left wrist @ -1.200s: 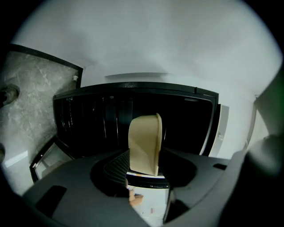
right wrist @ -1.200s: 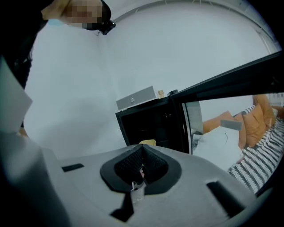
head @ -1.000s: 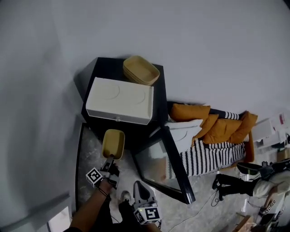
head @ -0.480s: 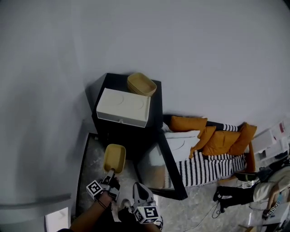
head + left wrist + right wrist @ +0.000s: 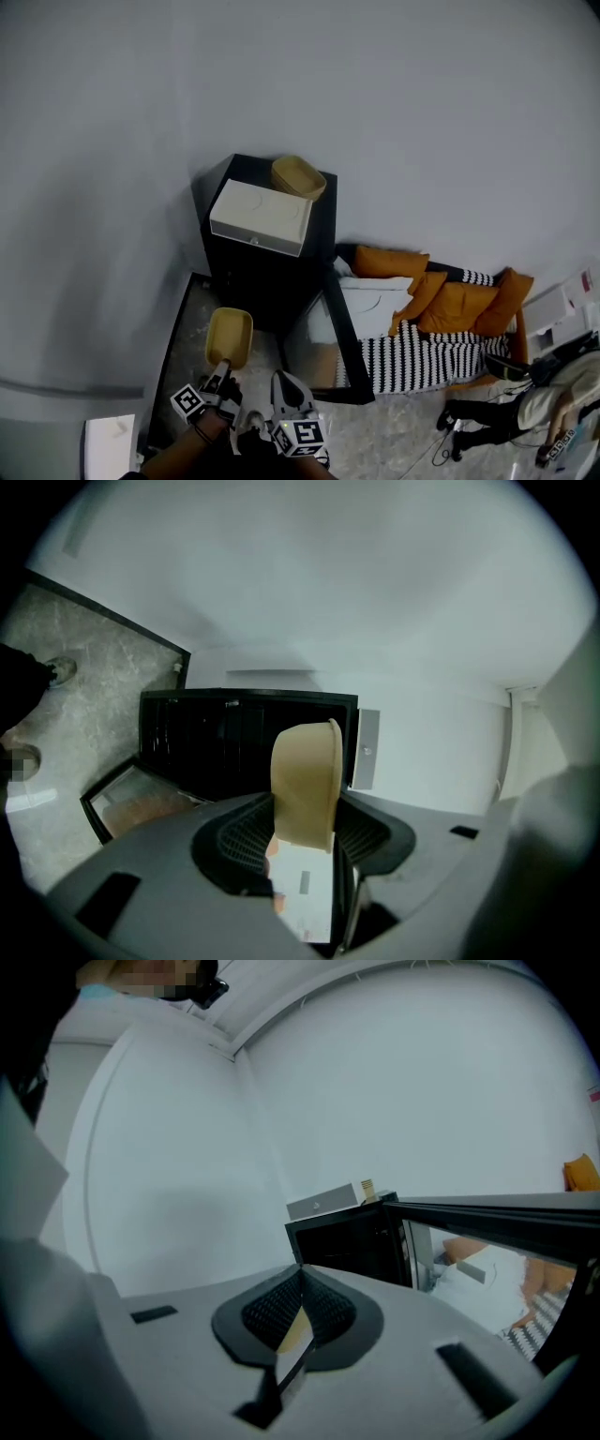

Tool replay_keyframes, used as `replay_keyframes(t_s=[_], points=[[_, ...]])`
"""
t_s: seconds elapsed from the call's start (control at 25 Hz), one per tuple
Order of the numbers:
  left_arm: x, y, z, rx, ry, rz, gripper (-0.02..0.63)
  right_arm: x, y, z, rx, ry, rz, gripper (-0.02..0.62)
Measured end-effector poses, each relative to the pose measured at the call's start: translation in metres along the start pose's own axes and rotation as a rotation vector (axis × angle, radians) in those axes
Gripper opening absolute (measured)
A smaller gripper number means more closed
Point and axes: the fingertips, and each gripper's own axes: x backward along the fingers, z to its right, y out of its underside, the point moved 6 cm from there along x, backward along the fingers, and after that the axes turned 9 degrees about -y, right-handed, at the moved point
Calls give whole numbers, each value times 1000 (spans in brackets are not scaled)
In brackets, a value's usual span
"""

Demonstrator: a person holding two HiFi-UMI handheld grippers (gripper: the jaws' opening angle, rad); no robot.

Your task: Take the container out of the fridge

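A tan, oblong container (image 5: 229, 337) hangs in the air in front of the open black fridge (image 5: 265, 277), outside its dark interior. My left gripper (image 5: 223, 367) is shut on the container's near end. In the left gripper view the container (image 5: 305, 780) stands on edge between the jaws, with the fridge (image 5: 225, 742) behind it. My right gripper (image 5: 281, 380) is beside the left one, lower right in the head view, and holds nothing. In the right gripper view the right gripper (image 5: 300, 1288) has its jaws together, pointing toward the fridge (image 5: 347, 1241).
The fridge door (image 5: 344, 349) stands swung open to the right, glass side up. A white box (image 5: 262, 217) and a tan bowl (image 5: 299, 177) rest on top of the fridge. Orange cushions and a striped cover (image 5: 436, 328) lie to the right. A plain wall stands behind.
The fridge has shrunk and slid up in the head view as I backed away. The left gripper has drawn the container farther out from the fridge and upward. The right gripper rose a little.
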Motion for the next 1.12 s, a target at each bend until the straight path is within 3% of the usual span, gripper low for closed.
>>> replay_keyframes(t_s=[0.32, 1.12], points=[[29, 0, 24, 11, 9, 11, 189, 5, -11, -13, 7, 0, 4, 0], [73, -57, 68, 40, 35, -39, 189, -22, -14, -81, 22, 78, 3, 0]])
